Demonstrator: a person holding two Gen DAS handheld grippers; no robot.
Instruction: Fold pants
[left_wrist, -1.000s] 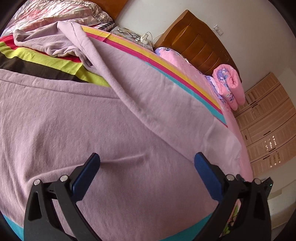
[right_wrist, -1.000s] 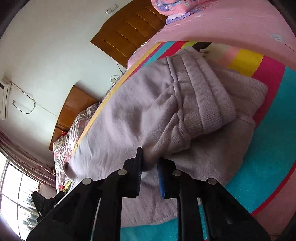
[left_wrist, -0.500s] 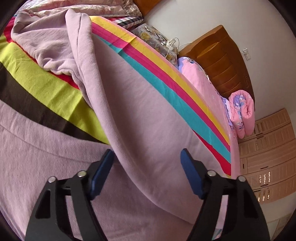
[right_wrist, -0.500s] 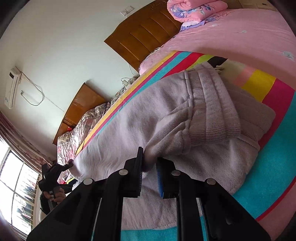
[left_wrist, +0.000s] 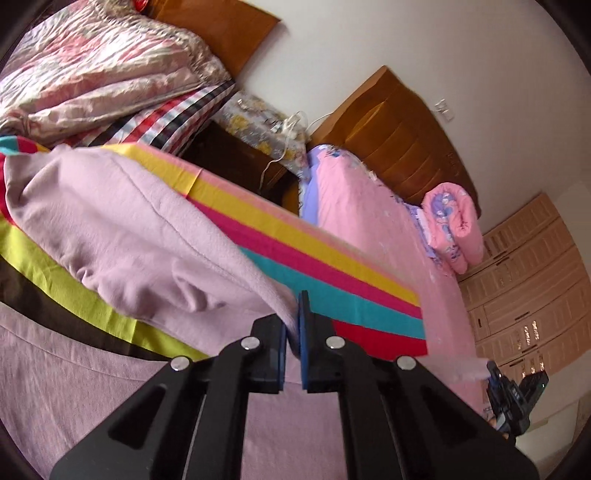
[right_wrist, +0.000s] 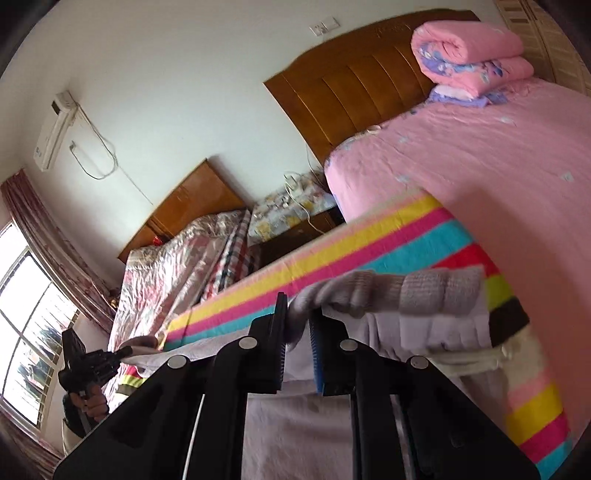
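- Your left gripper (left_wrist: 292, 334) is clamped on the lilac fleece pants (left_wrist: 122, 229), near the leg end.
- Your right gripper (right_wrist: 297, 334) pinches their ribbed waistband (right_wrist: 406, 291); the long axis runs between both.

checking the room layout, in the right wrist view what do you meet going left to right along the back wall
window → air conditioner → smaller wooden headboard → nightstand → large wooden headboard → rolled pink quilt

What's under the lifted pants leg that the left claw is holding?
Under the lifted pants leg, pinched in the left claw, the striped blanket shows, with the other lilac leg lying flat nearer the camera. What the drooping fabric covers directly cannot be seen.
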